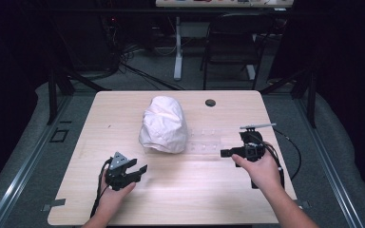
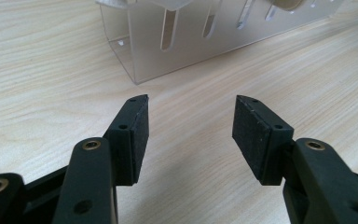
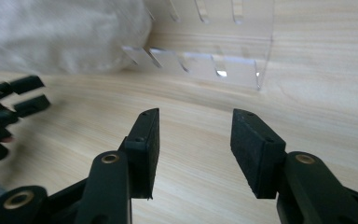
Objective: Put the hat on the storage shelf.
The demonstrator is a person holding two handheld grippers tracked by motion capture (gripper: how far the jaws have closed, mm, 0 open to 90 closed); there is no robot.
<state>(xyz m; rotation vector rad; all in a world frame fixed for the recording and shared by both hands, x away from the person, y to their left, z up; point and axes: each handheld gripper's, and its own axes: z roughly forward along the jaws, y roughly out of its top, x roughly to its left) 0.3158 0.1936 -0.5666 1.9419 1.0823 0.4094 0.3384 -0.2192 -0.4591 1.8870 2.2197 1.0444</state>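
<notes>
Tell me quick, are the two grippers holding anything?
Left gripper: open, holding nothing.
Right gripper: open, holding nothing.

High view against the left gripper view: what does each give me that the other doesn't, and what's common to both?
High view alone: the crumpled white cloth bundle mid-table, both hands, the right gripper beside the clear acrylic rack, a dark round hole in the table's far edge, and a chair on the floor beyond.

Left gripper view alone: a close look at the left gripper, its jaws apart with bare wood between them, and the rack's slotted wall with its near corner.

Shared: the wooden table, the rack and the left gripper.
</notes>
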